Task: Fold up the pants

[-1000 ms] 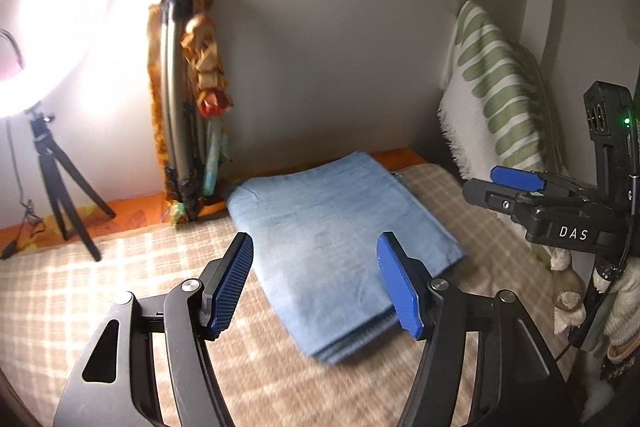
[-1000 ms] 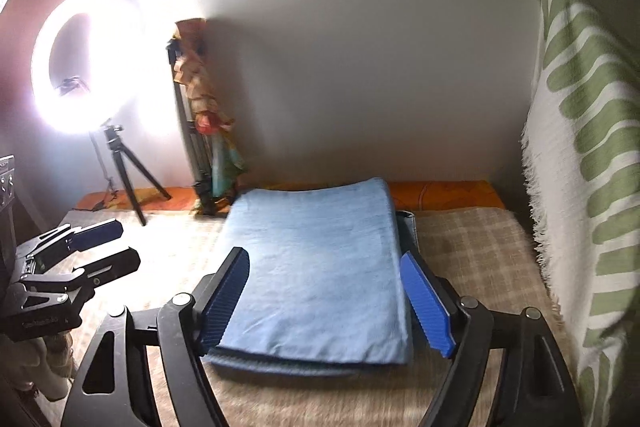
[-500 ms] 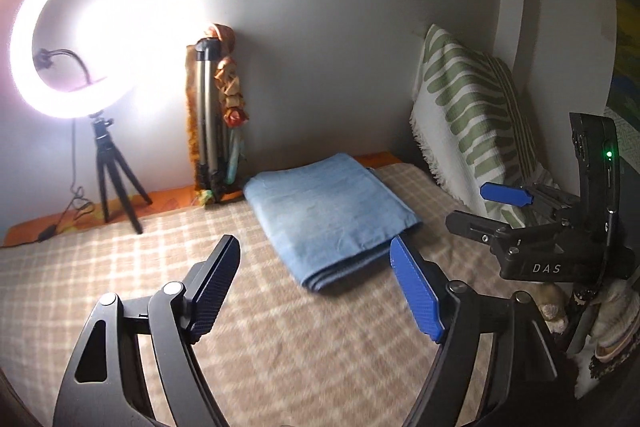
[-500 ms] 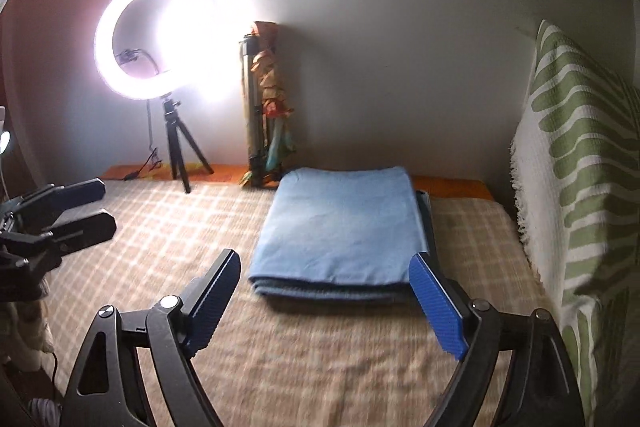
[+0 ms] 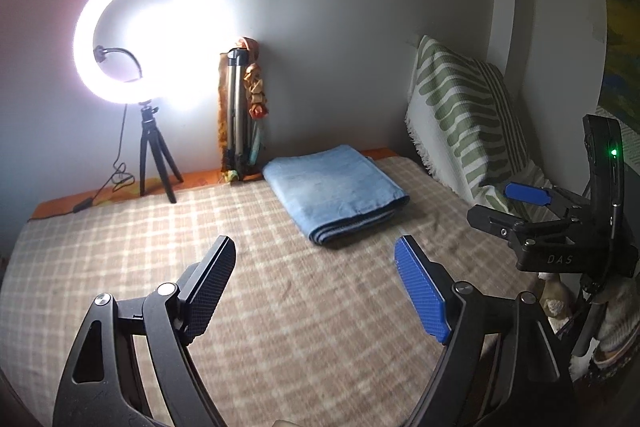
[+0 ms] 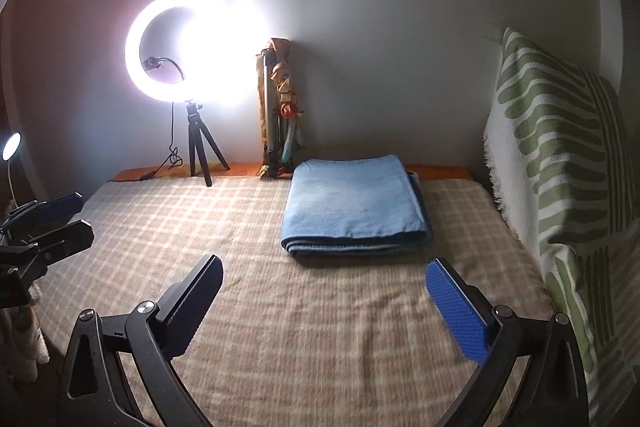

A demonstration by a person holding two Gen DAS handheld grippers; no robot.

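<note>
The blue pants (image 5: 334, 189) lie folded in a flat, layered rectangle at the far side of the checked bed cover (image 5: 280, 307), near the wall. They also show in the right wrist view (image 6: 354, 205). My left gripper (image 5: 316, 287) is open and empty, well short of the pants. My right gripper (image 6: 324, 301) is open and empty, also held back from the pants. The right gripper shows at the right edge of the left wrist view (image 5: 516, 203), and the left gripper at the left edge of the right wrist view (image 6: 48, 217).
A lit ring light on a small tripod (image 5: 154, 155) stands at the back left by the wall. A folded tripod wrapped in cloth (image 5: 240, 115) leans on the wall beside the pants. A green-striped pillow (image 5: 464, 119) leans at the right.
Both grippers have pulled back from the folded pants, which now look smaller and farther away. The pants have not moved. Both grippers stay open.
</note>
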